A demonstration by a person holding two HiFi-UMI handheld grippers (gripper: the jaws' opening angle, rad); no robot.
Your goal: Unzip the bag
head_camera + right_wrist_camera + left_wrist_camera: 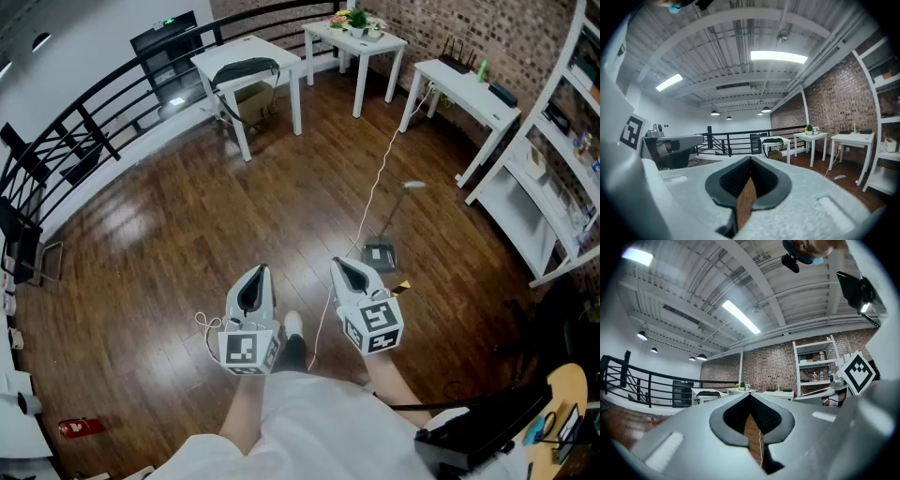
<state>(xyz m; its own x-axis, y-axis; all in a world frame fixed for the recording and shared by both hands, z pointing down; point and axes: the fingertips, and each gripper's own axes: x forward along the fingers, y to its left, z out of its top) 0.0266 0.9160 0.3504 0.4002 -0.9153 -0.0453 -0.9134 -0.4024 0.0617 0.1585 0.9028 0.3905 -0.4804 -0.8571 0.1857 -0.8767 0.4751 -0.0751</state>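
The dark bag (246, 70) lies on a white table (281, 53) at the far side of the room, well away from both grippers. It shows small in the left gripper view (708, 393) and in the right gripper view (772, 140). My left gripper (258, 273) and right gripper (339, 266) are held side by side at waist height over the wood floor, pointing toward that table. Both are shut with nothing between the jaws, as the left gripper (750, 395) and right gripper (751, 160) show in their own views.
A cardboard box (250, 101) sits under the bag's table. Two more white tables (356, 39) (467, 89) and a white shelf unit (553, 178) line the brick wall. A black railing (84, 122) runs along the left. A white cable (370, 202) crosses the floor.
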